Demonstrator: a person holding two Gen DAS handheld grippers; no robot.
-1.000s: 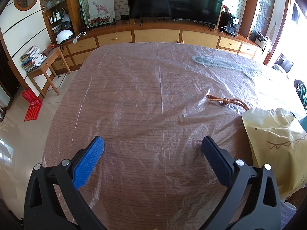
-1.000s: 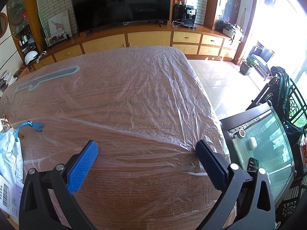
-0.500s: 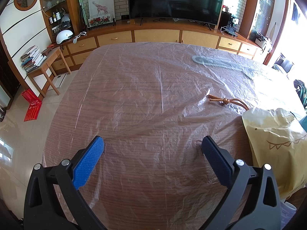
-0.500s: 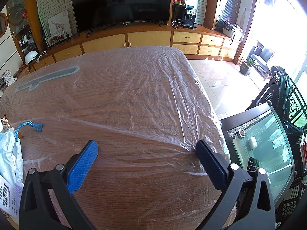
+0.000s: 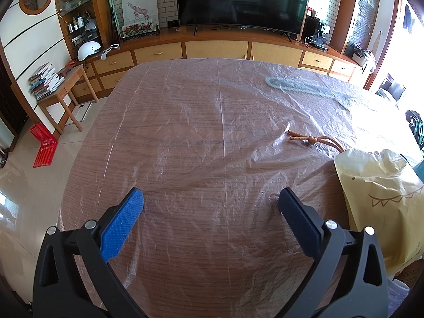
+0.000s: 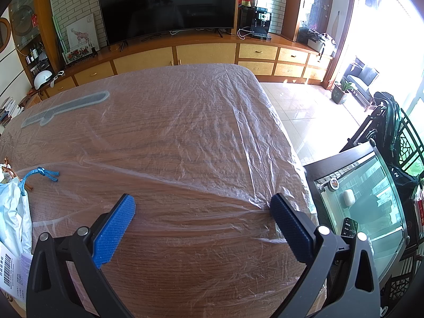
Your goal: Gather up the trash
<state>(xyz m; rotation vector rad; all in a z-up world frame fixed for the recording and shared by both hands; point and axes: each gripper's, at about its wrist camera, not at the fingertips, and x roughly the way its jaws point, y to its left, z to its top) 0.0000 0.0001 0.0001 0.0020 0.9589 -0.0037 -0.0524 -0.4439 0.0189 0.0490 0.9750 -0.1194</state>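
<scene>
A yellow paper bag (image 5: 379, 198) with a brown cord handle (image 5: 312, 140) lies at the right of the plastic-covered wooden table (image 5: 212, 137), to the right of my left gripper (image 5: 210, 201), which is open and empty above the table. A white and pale blue bag (image 6: 13, 212) with a blue cord (image 6: 39, 173) and a barcode label lies at the left edge of the right wrist view. My right gripper (image 6: 202, 205) is open and empty, to the right of that bag.
A grey flat shape (image 6: 66, 108) lies under the plastic at the far side. A glass-topped side table (image 6: 365, 206) stands right of the table edge. A TV cabinet (image 5: 217, 47) runs along the back wall. A small wooden desk (image 5: 63, 90) stands at the left.
</scene>
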